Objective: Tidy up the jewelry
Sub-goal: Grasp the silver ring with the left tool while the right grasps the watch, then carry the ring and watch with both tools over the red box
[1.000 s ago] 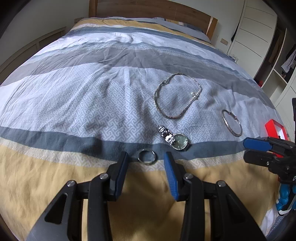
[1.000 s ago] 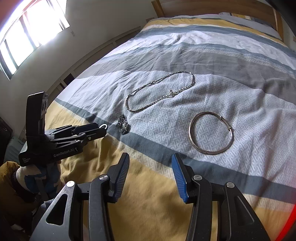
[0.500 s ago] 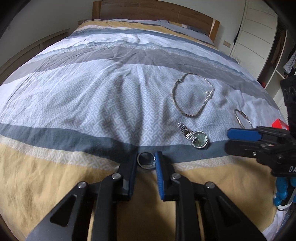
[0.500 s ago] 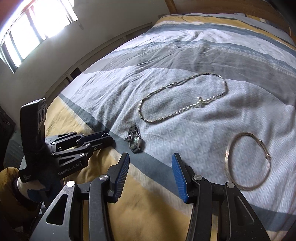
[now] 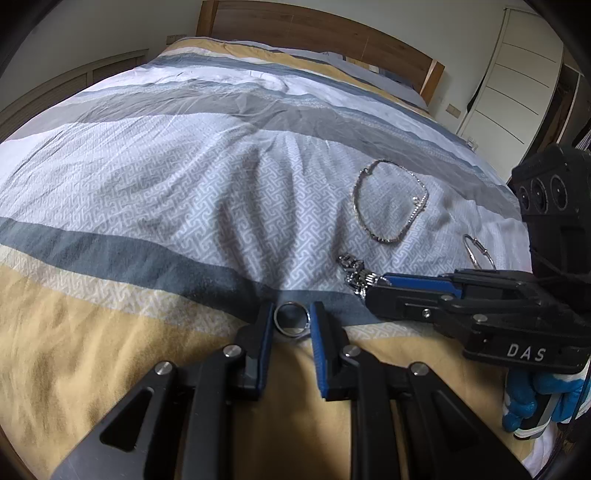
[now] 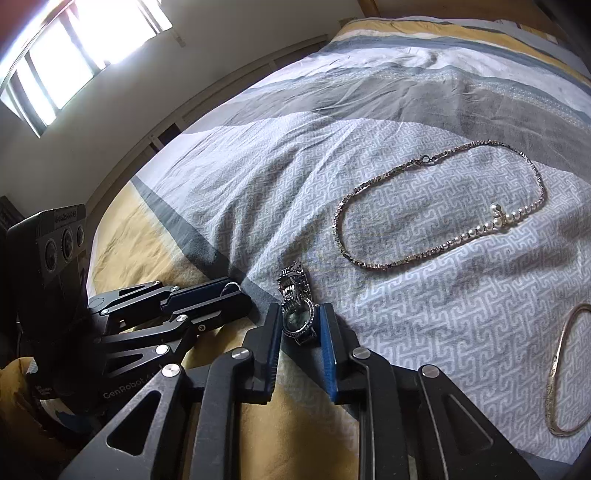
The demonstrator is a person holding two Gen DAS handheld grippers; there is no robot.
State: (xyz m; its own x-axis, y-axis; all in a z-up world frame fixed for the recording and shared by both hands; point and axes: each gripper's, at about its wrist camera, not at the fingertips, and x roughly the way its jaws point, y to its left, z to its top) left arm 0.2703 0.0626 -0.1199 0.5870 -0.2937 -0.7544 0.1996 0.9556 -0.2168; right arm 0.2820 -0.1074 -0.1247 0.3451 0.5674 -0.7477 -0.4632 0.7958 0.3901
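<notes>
My left gripper (image 5: pixel 291 321) is shut on a small silver ring (image 5: pixel 291 323) on the striped bedspread. My right gripper (image 6: pixel 298 325) is shut on a silver wristwatch (image 6: pixel 297 318) by its dark round face; the metal band (image 6: pixel 293 282) trails away over the cover. In the left wrist view the right gripper (image 5: pixel 373 286) comes in from the right and hides the watch face, and only the band (image 5: pixel 354 271) shows. A silver chain necklace with pearls (image 6: pixel 439 206) lies beyond the watch. A silver bangle (image 6: pixel 563 373) lies at the right.
The bed (image 5: pixel 147 177) fills both views, with a wooden headboard (image 5: pixel 314 29) at the far end. White wardrobe doors (image 5: pixel 517 74) stand at the right. A bright window (image 6: pixel 74 55) is at the upper left of the right wrist view.
Both grippers have moved forward and closed: the left one onto the ring, the right one onto the watch face, having swung left away from the bangle.
</notes>
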